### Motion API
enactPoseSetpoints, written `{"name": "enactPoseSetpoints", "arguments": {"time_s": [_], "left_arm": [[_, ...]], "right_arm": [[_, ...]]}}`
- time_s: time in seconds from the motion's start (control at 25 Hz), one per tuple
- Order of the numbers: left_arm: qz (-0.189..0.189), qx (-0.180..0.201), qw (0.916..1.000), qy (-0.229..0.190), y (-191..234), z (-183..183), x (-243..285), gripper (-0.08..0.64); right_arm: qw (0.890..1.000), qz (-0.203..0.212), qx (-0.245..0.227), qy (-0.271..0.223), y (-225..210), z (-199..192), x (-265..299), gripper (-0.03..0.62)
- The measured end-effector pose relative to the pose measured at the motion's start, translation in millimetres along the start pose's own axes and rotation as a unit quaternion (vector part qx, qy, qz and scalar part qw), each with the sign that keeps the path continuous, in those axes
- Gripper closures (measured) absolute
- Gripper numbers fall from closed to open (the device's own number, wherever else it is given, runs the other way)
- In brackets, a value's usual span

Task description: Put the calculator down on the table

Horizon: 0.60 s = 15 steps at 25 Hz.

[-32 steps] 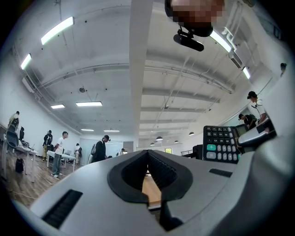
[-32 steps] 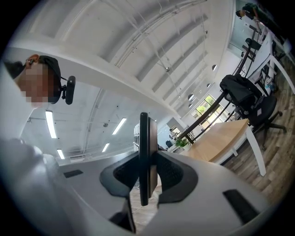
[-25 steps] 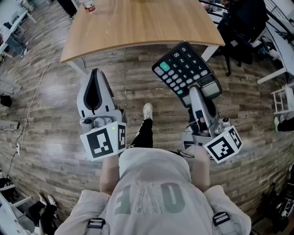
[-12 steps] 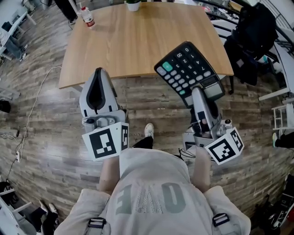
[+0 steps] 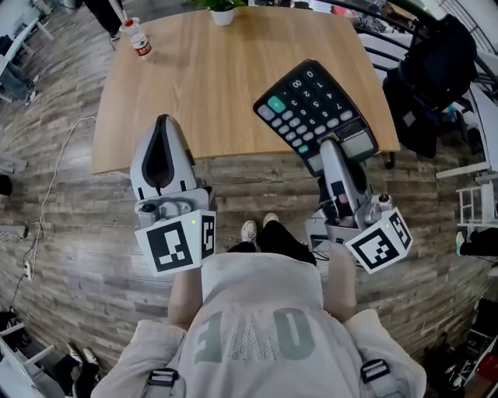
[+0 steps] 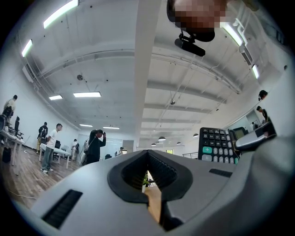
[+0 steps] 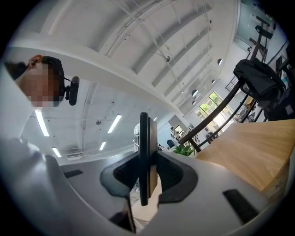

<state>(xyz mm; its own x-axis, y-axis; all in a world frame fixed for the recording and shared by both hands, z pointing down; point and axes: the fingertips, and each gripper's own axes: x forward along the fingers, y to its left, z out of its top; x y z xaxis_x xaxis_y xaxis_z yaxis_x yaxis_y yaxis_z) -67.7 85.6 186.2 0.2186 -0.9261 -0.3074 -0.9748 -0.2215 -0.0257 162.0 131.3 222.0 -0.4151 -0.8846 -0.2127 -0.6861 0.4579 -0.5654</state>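
Observation:
The black calculator (image 5: 315, 109) with a green key is held up by its display end, keys facing up, above the near right part of the wooden table (image 5: 210, 85). My right gripper (image 5: 330, 146) is shut on it; in the right gripper view the calculator (image 7: 144, 156) stands edge-on between the pads. My left gripper (image 5: 162, 120) hangs over the table's near edge, jaws shut with nothing between them. In the left gripper view its tips (image 6: 147, 156) meet, and the calculator (image 6: 216, 145) shows off to the right.
A small bottle (image 5: 138, 39) and a potted plant (image 5: 222, 12) stand at the table's far side. A black bag on a chair (image 5: 436, 70) sits right of the table. A white cable (image 5: 54, 171) runs across the wood floor at left. My shoes (image 5: 257, 231) are near the table edge.
Both grippers and the person have come forward to the table. The calculator, earlier over the floor, now hangs above the table's near right part. Both grips look unchanged.

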Motion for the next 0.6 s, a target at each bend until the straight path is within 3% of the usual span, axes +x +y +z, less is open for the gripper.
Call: {"name": "enactPoseSetpoints", "arguments": {"time_s": [0.6], "left_arm": [[0.022, 0.018, 0.9994, -0.021, -24.5, -13.3, 122.2, 0.551]], "right_arm": [[0.999, 0.043, 0.015, 0.021, -80.2, 40.2, 107.3, 0.491]]}}
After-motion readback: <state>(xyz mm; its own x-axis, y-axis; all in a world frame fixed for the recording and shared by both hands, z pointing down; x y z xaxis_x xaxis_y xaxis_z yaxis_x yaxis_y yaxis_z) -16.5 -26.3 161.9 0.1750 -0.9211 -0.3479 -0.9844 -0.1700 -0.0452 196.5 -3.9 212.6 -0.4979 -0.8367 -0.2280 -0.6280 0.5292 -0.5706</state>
